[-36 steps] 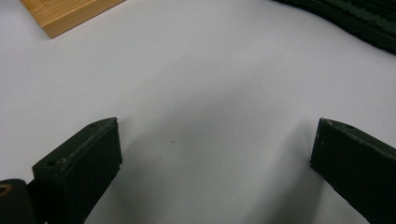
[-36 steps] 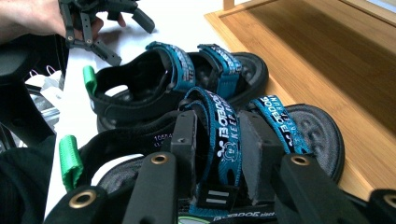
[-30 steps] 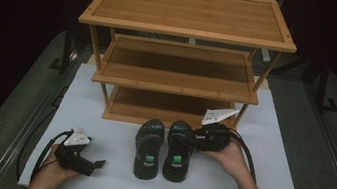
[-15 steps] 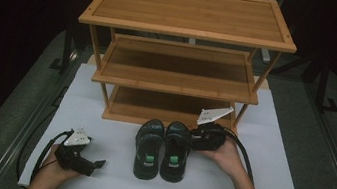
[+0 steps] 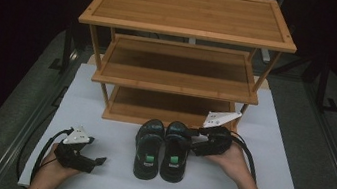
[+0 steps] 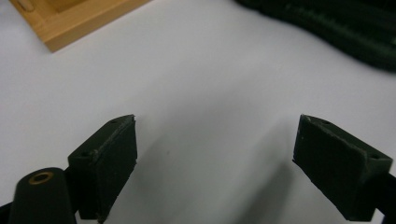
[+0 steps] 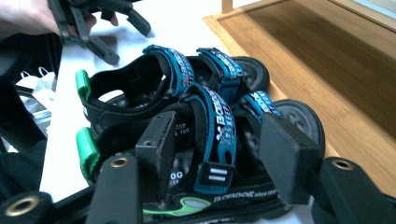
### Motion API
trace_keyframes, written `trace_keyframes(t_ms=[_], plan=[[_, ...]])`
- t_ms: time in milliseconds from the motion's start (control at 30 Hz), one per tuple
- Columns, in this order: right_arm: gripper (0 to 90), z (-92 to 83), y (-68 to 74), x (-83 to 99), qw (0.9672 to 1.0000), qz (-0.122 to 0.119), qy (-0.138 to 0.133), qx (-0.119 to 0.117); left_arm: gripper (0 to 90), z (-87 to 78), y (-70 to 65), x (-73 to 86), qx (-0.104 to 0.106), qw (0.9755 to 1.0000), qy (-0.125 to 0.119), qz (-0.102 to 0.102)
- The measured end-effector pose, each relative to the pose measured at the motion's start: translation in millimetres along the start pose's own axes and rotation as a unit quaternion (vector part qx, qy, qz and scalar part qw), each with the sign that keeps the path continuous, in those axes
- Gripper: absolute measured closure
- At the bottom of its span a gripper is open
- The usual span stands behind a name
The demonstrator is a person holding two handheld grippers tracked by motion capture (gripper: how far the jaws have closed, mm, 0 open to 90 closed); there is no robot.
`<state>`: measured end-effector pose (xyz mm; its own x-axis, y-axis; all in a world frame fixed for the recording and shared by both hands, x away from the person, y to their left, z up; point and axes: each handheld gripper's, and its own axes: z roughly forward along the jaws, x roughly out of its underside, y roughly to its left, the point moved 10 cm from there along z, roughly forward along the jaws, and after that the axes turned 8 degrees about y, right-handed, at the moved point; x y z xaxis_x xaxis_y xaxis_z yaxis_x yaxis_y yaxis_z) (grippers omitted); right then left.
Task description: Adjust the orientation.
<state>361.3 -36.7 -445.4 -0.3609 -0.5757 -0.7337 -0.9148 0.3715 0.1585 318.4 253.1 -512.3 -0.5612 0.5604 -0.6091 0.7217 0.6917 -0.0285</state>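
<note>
Two black sandals (image 5: 162, 149) with blue straps sit side by side on the one white table (image 5: 271, 140). Behind them stands one bamboo shoe rack (image 5: 181, 61) with three shelves. Two handheld grippers are in play, the left gripper (image 5: 98, 161) and the right gripper (image 5: 192, 139), each carried by one hand.

left tongs (image 5: 98, 161): apart, just narrowing | right tongs (image 5: 193, 139): seemingly loosened, just widening
</note>
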Motion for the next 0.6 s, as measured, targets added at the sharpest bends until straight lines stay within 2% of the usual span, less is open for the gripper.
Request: trace_keyframes(t_ms=[67,267,333,600], plan=[[43.3,-1.3,0.0,1.8,1.0000,0.001,0.005,0.006,15.5,-2.1,-3.1,-6.6,0.008,1.0000,-0.005,0.001],[42.3,-8.3,0.7,6.2,0.9998,0.009,0.006,0.015,28.8,-6.5,-16.7,-34.5,0.042,0.9988,-0.025,0.009],[42.0,-9.4,0.7,7.1,0.9998,0.007,0.006,0.019,29.5,-6.8,-21.8,-44.3,0.055,0.9979,-0.031,0.015],[42.2,-10.4,1.2,5.5,0.9998,0.008,0.002,0.021,31.1,-7.7,-36.1,-82.8,0.072,0.9954,-0.037,0.051]])
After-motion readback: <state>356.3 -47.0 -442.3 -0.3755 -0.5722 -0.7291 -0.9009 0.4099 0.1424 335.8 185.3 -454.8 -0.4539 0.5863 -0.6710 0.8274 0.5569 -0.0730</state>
